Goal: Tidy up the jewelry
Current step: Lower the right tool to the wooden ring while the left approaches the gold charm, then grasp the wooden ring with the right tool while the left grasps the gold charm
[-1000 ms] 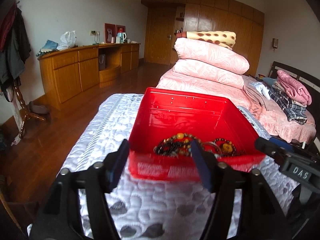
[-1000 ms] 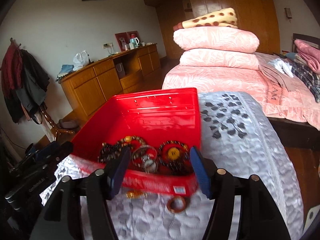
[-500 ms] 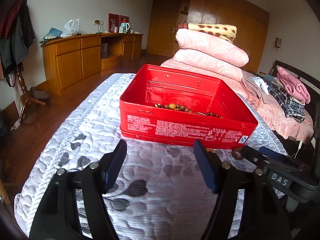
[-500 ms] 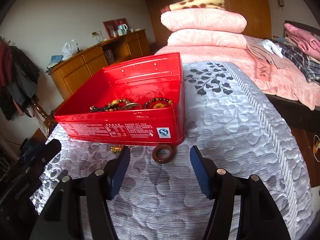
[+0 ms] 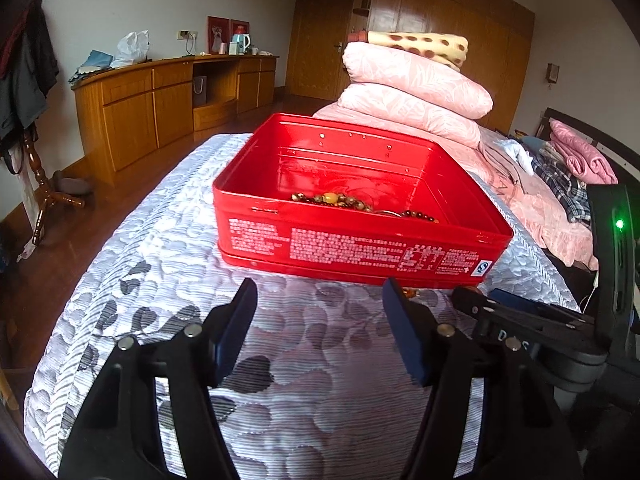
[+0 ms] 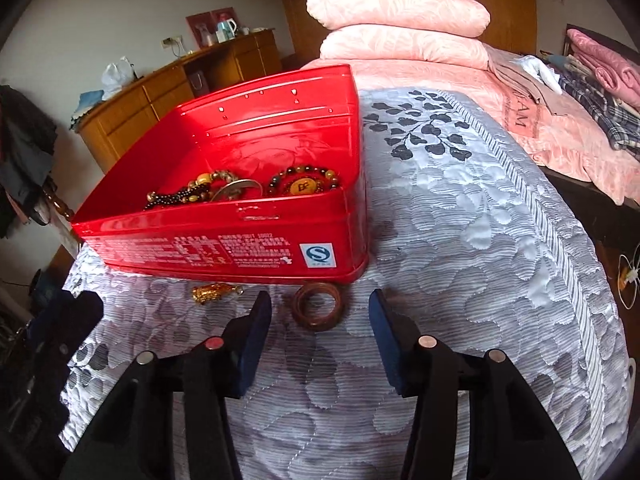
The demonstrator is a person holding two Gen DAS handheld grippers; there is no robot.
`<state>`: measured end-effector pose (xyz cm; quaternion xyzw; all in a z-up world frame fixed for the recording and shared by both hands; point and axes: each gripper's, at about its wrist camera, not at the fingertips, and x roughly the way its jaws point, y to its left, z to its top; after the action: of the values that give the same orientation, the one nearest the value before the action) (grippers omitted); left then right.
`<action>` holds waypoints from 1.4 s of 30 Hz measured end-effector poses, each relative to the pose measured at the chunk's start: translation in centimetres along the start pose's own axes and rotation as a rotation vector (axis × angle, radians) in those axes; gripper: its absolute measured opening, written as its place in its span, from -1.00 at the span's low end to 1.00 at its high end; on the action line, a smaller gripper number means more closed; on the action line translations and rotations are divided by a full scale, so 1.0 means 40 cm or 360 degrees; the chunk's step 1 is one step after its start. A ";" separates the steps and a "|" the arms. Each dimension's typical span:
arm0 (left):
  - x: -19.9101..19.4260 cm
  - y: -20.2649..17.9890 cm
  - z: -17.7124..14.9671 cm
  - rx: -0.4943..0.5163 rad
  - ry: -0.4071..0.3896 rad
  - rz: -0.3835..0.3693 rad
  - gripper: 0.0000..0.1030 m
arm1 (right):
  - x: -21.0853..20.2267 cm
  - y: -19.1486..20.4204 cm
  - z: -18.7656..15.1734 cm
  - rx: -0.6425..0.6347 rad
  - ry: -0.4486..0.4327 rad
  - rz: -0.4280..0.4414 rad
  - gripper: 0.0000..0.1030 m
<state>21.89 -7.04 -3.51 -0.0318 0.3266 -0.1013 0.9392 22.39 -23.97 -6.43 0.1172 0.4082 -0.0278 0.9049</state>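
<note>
A: Left wrist view first. Any writing?

B: The red tin [image 5: 360, 248] has white print in blocks across its near wall, too small to read, and a small blue-and-white mark at that wall's right end. The right gripper [image 5: 516, 320], lying at the right of this view, shows white letters, only "D" and "S" legible.

A: And the jewelry here?

B: Brown and amber bead strands [image 5: 332, 199] lie inside the tin against its near wall, mostly hidden by the rim. The tin sits on the grey quilted bed cover [image 5: 168, 248], near the bed's foot edge. The left gripper [image 5: 318, 330] is released, its 2 blue-padded fingers spread wide and empty, hanging over the cover just short of the tin.

A: Right wrist view?

B: The mark on the tin [image 6: 224, 216] is a white square with a blue "S" logo. A round amber bead [image 6: 302, 187] inside carries a dark character. The pink blanket [image 6: 520, 120] shows letters ending "AM".

A: The loose pieces?

B: 2 lie on the bed cover [image 6: 480, 240] beside the tin's near wall: a gold charm [image 6: 214, 293] and a dark brown wooden ring [image 6: 318, 307], near the tin's right corner. The right gripper [image 6: 320, 338] is released, its fingers either side of the ring, holding nothing.
</note>
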 end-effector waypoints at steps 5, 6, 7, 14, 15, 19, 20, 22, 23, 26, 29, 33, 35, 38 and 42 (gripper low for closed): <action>0.012 -0.008 0.000 0.0011 0.0031 -0.0012 0.21 | 0.008 0.000 0.005 -0.0003 0.0017 -0.0006 -0.08; 0.014 -0.009 0.000 0.0014 0.0038 -0.0013 0.21 | 0.008 0.003 0.004 -0.0010 0.0017 -0.0012 -0.12; 0.016 -0.009 0.000 0.0016 0.0043 -0.0013 0.21 | 0.008 0.006 0.004 -0.0015 0.0017 -0.0014 -0.21; 0.035 -0.028 0.003 0.0027 0.0088 -0.0035 0.20 | -0.002 -0.016 0.002 0.0014 0.0012 0.0033 -0.44; 0.037 -0.034 0.004 0.0029 0.0092 -0.0042 0.17 | -0.007 -0.018 0.002 0.0013 0.0003 0.0037 -0.44; 0.054 -0.071 0.003 0.0044 0.0128 -0.0076 0.11 | -0.033 -0.033 0.007 0.0023 -0.0046 0.0035 -0.44; 0.060 -0.082 0.002 0.0043 0.0144 -0.0091 0.11 | -0.040 -0.041 0.009 0.0028 -0.0059 0.0040 -0.44; 0.069 -0.103 -0.001 0.0049 0.0164 -0.0109 0.11 | -0.049 -0.053 0.013 0.0033 -0.0073 0.0053 -0.44; 0.077 -0.116 -0.001 0.0060 0.0178 -0.0113 0.11 | -0.053 -0.059 0.015 0.0033 -0.0079 0.0061 -0.44; 0.099 -0.136 0.002 0.0061 0.0217 -0.0118 0.10 | -0.054 -0.077 0.017 0.0044 -0.0083 0.0083 -0.44; 0.126 -0.147 0.009 0.0051 0.0264 -0.0108 -0.09 | -0.049 -0.094 0.019 0.0057 -0.0077 0.0100 -0.44; 0.166 -0.150 0.006 0.0031 0.0360 -0.0126 -0.28 | -0.038 -0.101 0.019 0.0056 -0.0060 0.0126 -0.44; 0.175 -0.152 0.009 0.0025 0.0368 -0.0117 -0.32 | -0.033 -0.099 0.018 0.0054 -0.0052 0.0138 -0.44; 0.185 -0.157 0.012 0.0034 0.0377 -0.0098 -0.44 | -0.027 -0.096 0.018 0.0049 -0.0041 0.0146 -0.43; 0.184 -0.150 0.012 0.0027 0.0376 -0.0117 -0.54 | -0.024 -0.094 0.017 0.0049 -0.0033 0.0140 -0.43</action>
<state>26.82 -14.45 -6.84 -0.0236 0.4326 -0.1414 0.8901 21.70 -27.81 -5.99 0.1487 0.3927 0.0046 0.9075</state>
